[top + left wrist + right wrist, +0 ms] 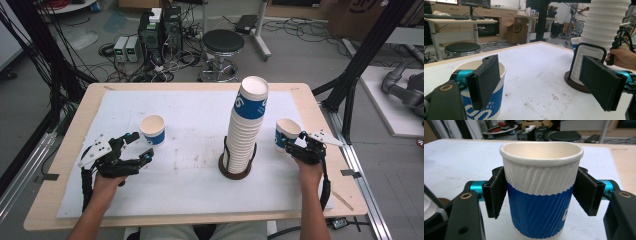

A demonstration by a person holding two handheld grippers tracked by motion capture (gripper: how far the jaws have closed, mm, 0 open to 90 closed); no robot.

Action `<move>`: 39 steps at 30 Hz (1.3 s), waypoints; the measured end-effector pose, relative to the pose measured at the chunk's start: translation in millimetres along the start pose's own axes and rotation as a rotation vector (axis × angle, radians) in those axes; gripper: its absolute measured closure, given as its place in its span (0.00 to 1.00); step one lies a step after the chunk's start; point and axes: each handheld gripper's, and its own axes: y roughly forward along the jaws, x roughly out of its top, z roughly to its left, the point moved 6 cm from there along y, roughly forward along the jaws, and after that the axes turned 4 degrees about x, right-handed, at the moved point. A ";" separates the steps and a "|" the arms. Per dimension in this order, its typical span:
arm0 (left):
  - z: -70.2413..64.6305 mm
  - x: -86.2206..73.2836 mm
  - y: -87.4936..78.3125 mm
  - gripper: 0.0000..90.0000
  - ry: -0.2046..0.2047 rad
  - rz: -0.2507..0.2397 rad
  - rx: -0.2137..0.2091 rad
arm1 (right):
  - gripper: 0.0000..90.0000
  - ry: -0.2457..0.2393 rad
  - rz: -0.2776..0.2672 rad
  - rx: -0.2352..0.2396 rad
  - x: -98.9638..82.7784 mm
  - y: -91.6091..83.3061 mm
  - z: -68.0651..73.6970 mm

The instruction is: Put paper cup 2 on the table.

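The right gripper (541, 192) is pinching a blue-and-white paper cup (541, 192) right of the cup stack (245, 125) on the table (70, 150). The left gripper (141, 148) is resting with fingers spread beside another cup (153, 129); a cardboard box (517, 30) behind is reading "SF".

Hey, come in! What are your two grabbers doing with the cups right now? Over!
Right gripper shut on held cup. Left gripper open beside table cup. Cup stack stands between.
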 end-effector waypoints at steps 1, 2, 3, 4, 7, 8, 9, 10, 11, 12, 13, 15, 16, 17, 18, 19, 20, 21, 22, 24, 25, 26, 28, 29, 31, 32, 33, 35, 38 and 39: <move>0.3 -0.2 0.1 0.19 0.000 0.000 0.002 | 0.36 -0.010 0.009 -0.005 -0.9 1.2 0.4; 0.3 -0.4 0.3 0.19 -0.002 -0.001 0.002 | 0.35 -0.025 0.031 -0.017 -2.7 2.3 1.0; 0.6 -0.5 0.2 0.19 0.000 0.001 0.001 | 0.34 -0.035 0.051 -0.023 -5.0 4.0 0.6; 0.8 -0.7 0.1 0.19 -0.001 0.001 0.003 | 0.34 -0.034 0.052 -0.028 -5.5 3.6 0.4; 1.2 -1.2 -0.1 0.19 -0.002 0.004 0.001 | 0.30 -0.034 0.073 -0.032 -6.6 2.9 0.9; 1.4 -1.3 -0.1 0.19 -0.001 0.004 0.002 | 0.29 -0.040 0.088 -0.033 -7.9 2.9 0.8; 1.6 -1.6 -0.1 0.19 -0.002 0.006 0.001 | 0.28 -0.039 0.109 -0.021 -9.8 3.1 1.3; 2.0 -1.8 0.1 0.19 -0.002 0.005 0.005 | 0.28 -0.043 0.134 -0.026 -12.3 3.0 1.2; 2.1 -2.1 0.1 0.19 -0.005 0.006 0.004 | 0.25 -0.043 0.154 -0.030 -14.5 3.1 1.3; 2.3 -2.3 0.2 0.19 -0.008 0.006 0.002 | 0.24 -0.032 0.154 -0.033 -16.1 2.6 1.1; 2.4 -2.5 0.2 0.19 -0.008 0.008 0.000 | 0.24 -0.014 0.134 -0.035 -17.3 1.0 0.9; 2.6 -2.2 0.0 0.19 -0.008 0.008 0.001 | 0.24 0.004 0.113 -0.022 -18.4 -2.2 0.2; 2.8 -1.8 0.0 0.19 -0.010 0.005 0.003 | 0.23 0.005 0.108 -0.017 -17.7 -4.0 -0.4; 2.8 -1.8 0.0 0.19 -0.010 0.005 0.003 | 0.23 0.011 0.100 -0.013 -16.8 -5.4 -0.6; 3.2 -1.5 -0.2 0.19 -0.008 0.004 0.004 | 0.22 0.020 0.102 -0.010 -16.6 -7.3 -0.2; 3.4 -1.6 -0.2 0.19 -0.008 0.004 0.004 | 0.22 0.030 0.104 -0.010 -16.6 -9.2 0.3; 3.5 -1.6 -0.2 0.19 -0.010 0.003 0.004 | 0.22 0.026 0.104 -0.004 -16.7 -11.0 0.4; 3.5 -1.6 -0.3 0.19 -0.011 0.004 0.004 | 0.22 0.024 0.109 -0.003 -17.0 -13.4 1.3; 3.7 -1.5 -0.4 0.19 -0.011 0.004 0.003 | 0.22 0.023 0.109 0.001 -16.9 -16.3 2.1; 3.7 -1.4 -0.5 0.19 -0.013 0.002 0.003 | 0.22 0.020 0.108 0.006 -16.9 -22.4 4.0; 3.7 -1.4 -0.3 0.19 -0.014 0.001 0.004 | 0.22 0.003 0.113 0.005 -17.3 -25.2 4.5; 4.1 -1.6 -0.3 0.19 -0.012 0.003 0.005 | 0.22 -0.012 0.119 0.002 -18.3 -27.6 5.2; 4.1 -1.7 -0.2 0.19 -0.014 0.003 0.004 | 0.22 -0.029 0.134 0.008 -20.5 -31.7 6.9; 3.9 -1.5 -0.1 0.19 -0.016 0.002 0.004 | 0.22 -0.028 0.135 0.007 -21.1 -34.3 7.9; 4.2 -0.6 -0.5 0.19 -0.014 -0.002 0.004 | 0.22 -0.036 0.124 0.015 -20.0 -41.1 10.4; 4.3 -0.4 -0.4 0.19 -0.014 -0.004 0.003 | 0.22 -0.038 0.116 0.014 -18.6 -45.2 12.7; 4.3 -0.4 -0.4 0.19 -0.014 -0.004 0.003 | 0.22 -0.042 0.111 0.017 -17.2 -49.3 14.9; 4.4 -0.6 -0.3 0.19 -0.017 -0.001 -0.001 | 0.22 -0.052 0.086 0.045 -13.5 -56.7 20.2; 3.5 1.1 -0.3 0.19 -0.021 -0.009 -0.006 | 0.22 -0.069 0.060 0.065 -8.2 -68.2 28.8; 3.5 1.9 -0.3 0.19 -0.021 -0.012 -0.004 | 0.22 -0.080 0.046 0.061 -5.8 -71.9 31.0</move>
